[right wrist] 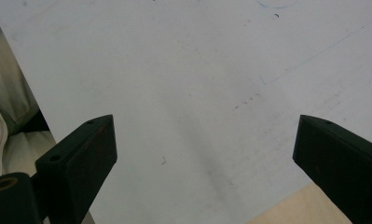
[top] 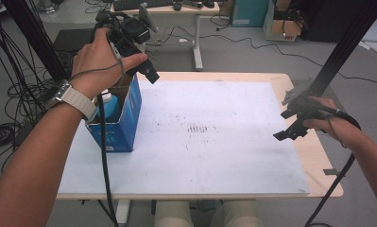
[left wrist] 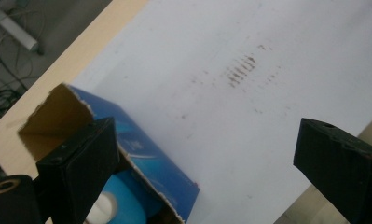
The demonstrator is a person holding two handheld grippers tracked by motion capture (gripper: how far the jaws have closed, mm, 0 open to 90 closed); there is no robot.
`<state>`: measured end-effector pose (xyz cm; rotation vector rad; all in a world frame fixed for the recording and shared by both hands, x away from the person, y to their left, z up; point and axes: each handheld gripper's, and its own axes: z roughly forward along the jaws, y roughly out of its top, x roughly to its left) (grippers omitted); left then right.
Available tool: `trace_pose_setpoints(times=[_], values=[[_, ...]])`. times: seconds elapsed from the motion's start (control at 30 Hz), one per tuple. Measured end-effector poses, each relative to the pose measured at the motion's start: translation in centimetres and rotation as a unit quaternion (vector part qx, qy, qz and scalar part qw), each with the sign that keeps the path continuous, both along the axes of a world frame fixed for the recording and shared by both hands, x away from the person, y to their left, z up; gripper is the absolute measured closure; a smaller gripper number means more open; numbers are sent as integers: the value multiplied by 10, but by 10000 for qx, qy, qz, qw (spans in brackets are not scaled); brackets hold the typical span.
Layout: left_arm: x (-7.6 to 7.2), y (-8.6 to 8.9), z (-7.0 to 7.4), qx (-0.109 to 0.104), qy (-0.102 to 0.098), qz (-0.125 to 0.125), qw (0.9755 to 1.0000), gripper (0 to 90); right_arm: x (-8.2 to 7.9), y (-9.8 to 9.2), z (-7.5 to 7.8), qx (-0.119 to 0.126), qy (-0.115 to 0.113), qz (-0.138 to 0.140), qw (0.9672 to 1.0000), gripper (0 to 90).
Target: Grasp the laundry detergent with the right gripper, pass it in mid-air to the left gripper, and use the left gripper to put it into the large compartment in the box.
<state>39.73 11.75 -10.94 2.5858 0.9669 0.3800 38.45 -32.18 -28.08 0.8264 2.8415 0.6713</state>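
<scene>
Blue box (top: 122,118) stood open-topped near the table's (top: 318,156) left edge, on the white board (top: 214,142), a blue bottle (top: 111,106) upright inside. Left gripper (top: 146,71) hovered just above the box, jaws spread wide, holding nothing. Right gripper (top: 290,123) hung over the board's right edge, likewise wide open and empty.

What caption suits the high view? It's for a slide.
Left gripper, jaws open, raised above an open blue box holding a blue bottle.
</scene>
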Motion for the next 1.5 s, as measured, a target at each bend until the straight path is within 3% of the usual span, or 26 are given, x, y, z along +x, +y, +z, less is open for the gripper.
trace_pose_setpoints(times=[0.13, 0.17, 0.23, 0.27, 0.4, 0.57, 1.1, 1.5], values=[[-6, -11, -1, 135, 91, -475, 9987, 70, 0, -1, 0, 17, 19, -21, 10000, 61], [-6, -13, -1, 294, 129, -631, 9975, 71, 0, -2, 0, 21, 24, -28, 10000, 61], [-10, -19, -3, 338, 161, -836, 9958, 70, 2, -4, 0, -42, -20, 75, 10000, 61], [-11, -22, -4, 427, 185, -962, 9943, 71, 0, -2, -1, 40, 27, -43, 10000, 61], [-18, -33, -15, 426, 236, -1302, 9903, 72, 0, -3, 1, 45, -2, -36, 10000, 61], [-26, -41, -31, 458, 321, -1522, 9868, 76, 0, -5, 2, 46, -10, -42, 10000, 61], [-35, -45, -47, 406, 305, -1628, 9854, 75, -1, 1, 3, 37, -8, -15, 10000, 61], [-33, -47, -46, 406, 282, -1618, 9856, 75, -1, -1, 1, 60, 6, -31, 10000, 61]])
